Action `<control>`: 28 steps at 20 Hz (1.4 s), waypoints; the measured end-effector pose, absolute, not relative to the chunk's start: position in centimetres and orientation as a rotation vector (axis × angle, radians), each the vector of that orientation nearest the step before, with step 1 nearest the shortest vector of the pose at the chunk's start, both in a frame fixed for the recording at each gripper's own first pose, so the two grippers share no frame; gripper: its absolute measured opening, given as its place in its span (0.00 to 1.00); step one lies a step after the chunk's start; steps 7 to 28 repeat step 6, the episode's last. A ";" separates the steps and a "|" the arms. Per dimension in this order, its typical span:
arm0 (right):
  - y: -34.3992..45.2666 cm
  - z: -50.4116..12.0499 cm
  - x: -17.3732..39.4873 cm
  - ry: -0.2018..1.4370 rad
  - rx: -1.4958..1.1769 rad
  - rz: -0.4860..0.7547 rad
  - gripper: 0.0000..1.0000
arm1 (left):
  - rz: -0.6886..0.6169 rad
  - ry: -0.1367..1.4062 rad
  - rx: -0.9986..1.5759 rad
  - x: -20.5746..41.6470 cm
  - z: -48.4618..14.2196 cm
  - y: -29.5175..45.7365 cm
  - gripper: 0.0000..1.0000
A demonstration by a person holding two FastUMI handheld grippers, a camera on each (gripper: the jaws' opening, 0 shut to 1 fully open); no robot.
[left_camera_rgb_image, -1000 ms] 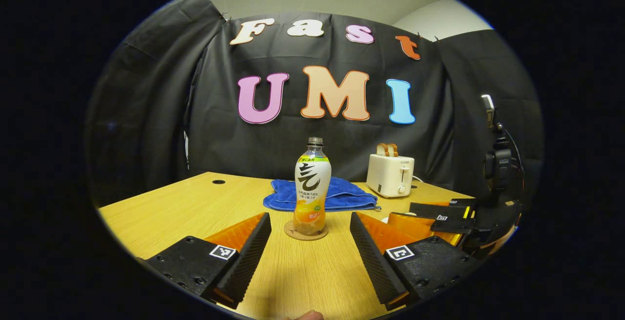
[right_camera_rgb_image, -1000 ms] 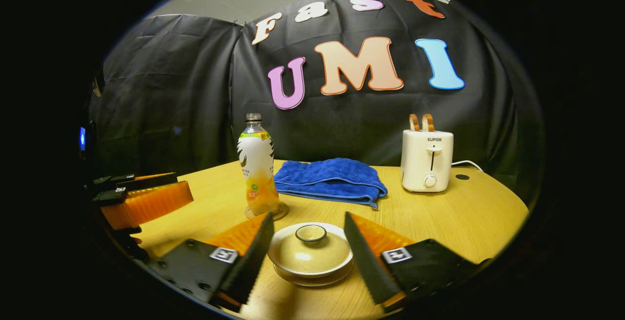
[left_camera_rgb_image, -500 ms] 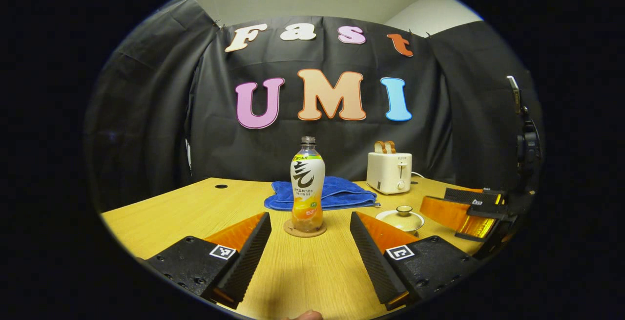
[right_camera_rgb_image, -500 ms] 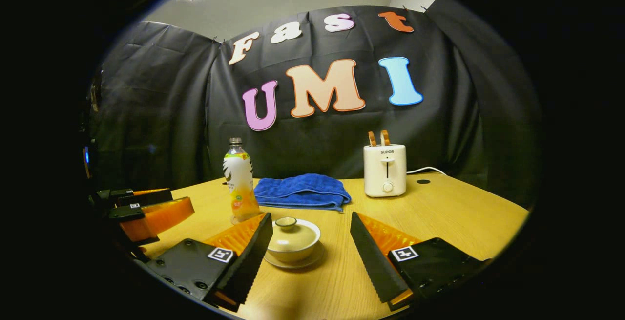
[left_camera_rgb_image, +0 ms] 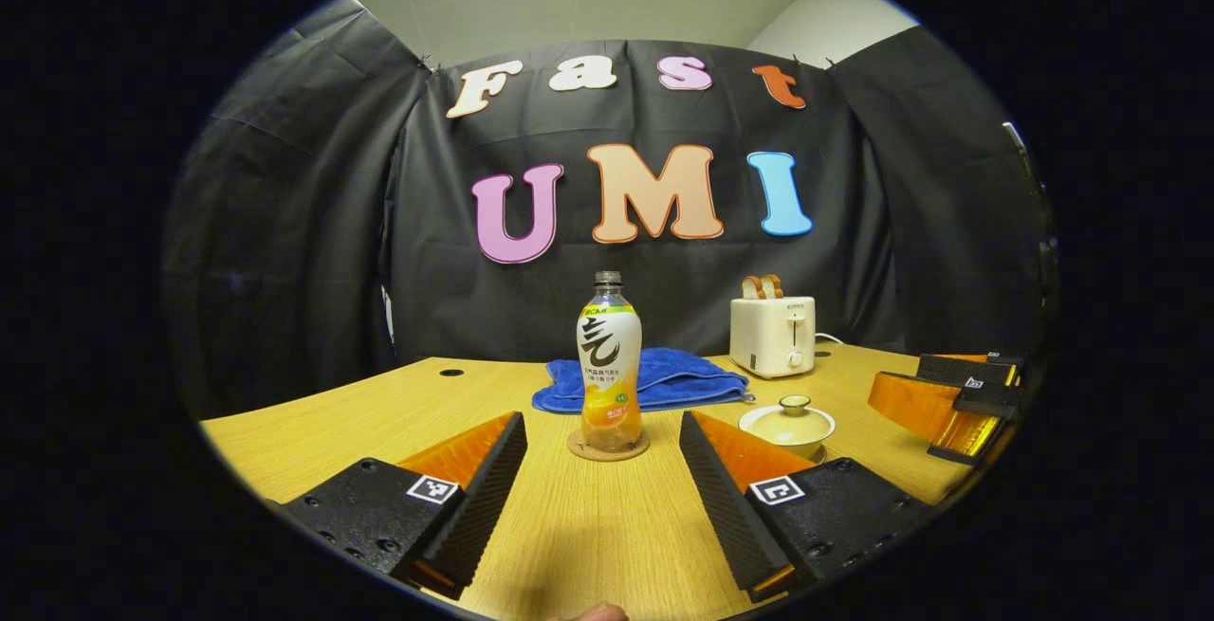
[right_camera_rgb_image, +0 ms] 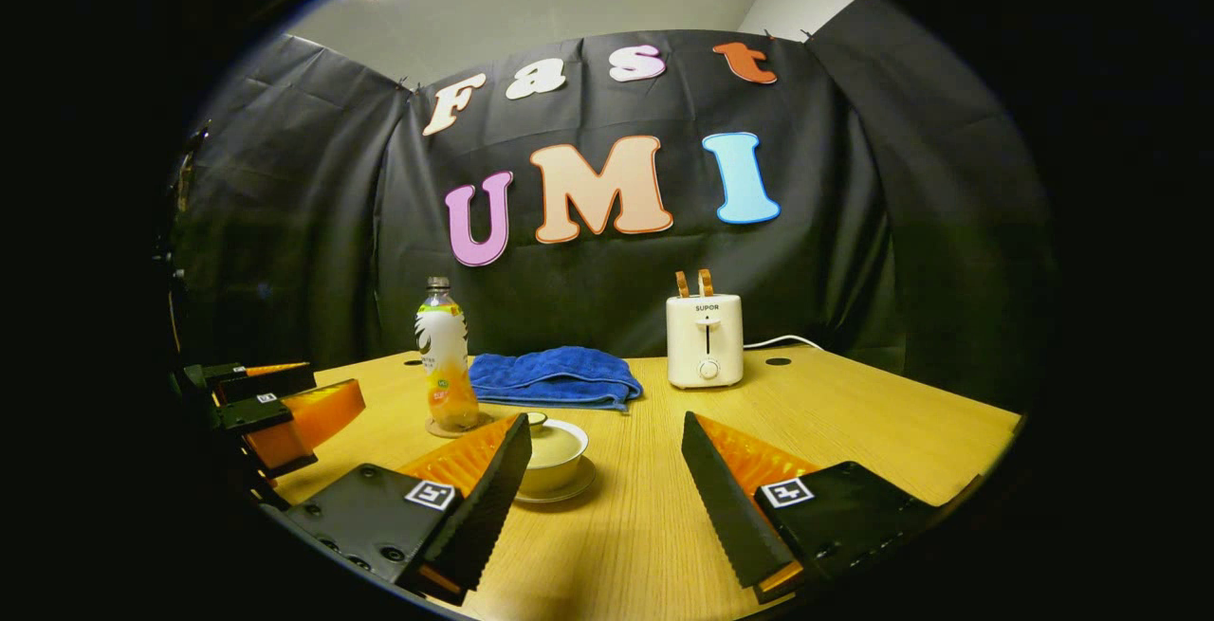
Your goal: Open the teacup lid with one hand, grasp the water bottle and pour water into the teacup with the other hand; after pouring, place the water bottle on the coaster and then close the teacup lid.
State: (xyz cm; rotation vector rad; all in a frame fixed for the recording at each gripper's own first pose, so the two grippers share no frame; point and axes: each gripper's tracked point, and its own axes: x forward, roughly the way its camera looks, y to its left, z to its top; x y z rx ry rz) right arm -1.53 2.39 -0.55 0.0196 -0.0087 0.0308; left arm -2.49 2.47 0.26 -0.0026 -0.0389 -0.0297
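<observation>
Across the wooden table [left_camera_rgb_image: 313, 422] the task's things are set out within reach of both tools, the water bottle [left_camera_rgb_image: 610, 356] upright on its round coaster [left_camera_rgb_image: 608, 447] near the middle and the lidded teacup [left_camera_rgb_image: 787, 424] on a saucer just to its right, so that each can be taken by a separate hand. At the back, well apart from these, a folded blue towel [right_camera_rgb_image: 553, 376] and a white toaster [right_camera_rgb_image: 705, 340] with two slices standing in its slots are kept out of the working area. The left gripper [left_camera_rgb_image: 603, 493] is held low over the table with its jaws spread wide and nothing between them, lined up on the bottle, which suggests a grasp is intended there. The right gripper [right_camera_rgb_image: 604, 498] is likewise held wide apart and empty, the teacup lying beside its left finger rather than between the two. The bottle is seen to hold orange liquid in its lower part. The teacup is covered by its lid [left_camera_rgb_image: 793, 405], so its contents cannot be told
</observation>
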 end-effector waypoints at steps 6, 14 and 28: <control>2.9 -0.6 -1.6 -0.007 0.002 0.039 1.00 | 0.005 0.011 -0.003 -2.1 -0.7 3.1 0.95; 2.9 -0.6 -1.6 -0.007 0.002 0.039 1.00 | 0.005 0.011 -0.003 -2.1 -0.7 3.1 0.95; 2.9 -0.6 -1.6 -0.007 0.002 0.039 1.00 | 0.005 0.011 -0.003 -2.1 -0.7 3.1 0.95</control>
